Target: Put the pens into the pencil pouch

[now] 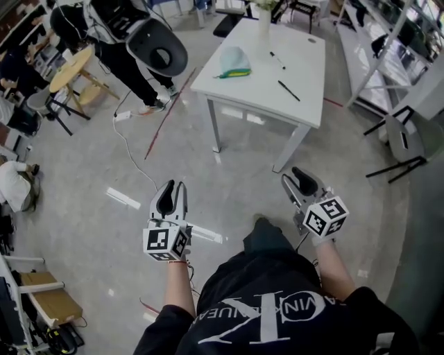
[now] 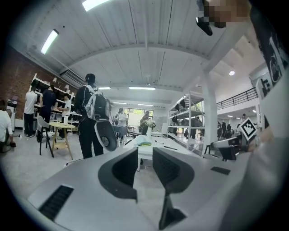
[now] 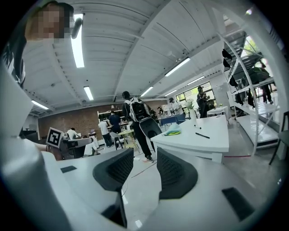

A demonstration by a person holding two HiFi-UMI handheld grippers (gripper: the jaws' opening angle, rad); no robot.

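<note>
Person, seen from above: a black short-sleeved T-shirt [image 1: 267, 308] printed with large white lettering is worn, and a dark trouser leg [image 1: 266, 234] is seen beyond its hem. Left gripper [image 1: 173, 186] and right gripper [image 1: 298, 175]: smooth white moulded bodies are fitted with black ribbed jaw pads [image 2: 168, 171]. A white cube [image 1: 166, 243] printed with black square markers is mounted on each.

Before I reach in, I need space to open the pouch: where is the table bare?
Bare: the near strip of the table between the pouch and the front edge, and the middle between the pouch and the nearer pen. Busiest is the far edge, by the vase and the farther pen.
</note>
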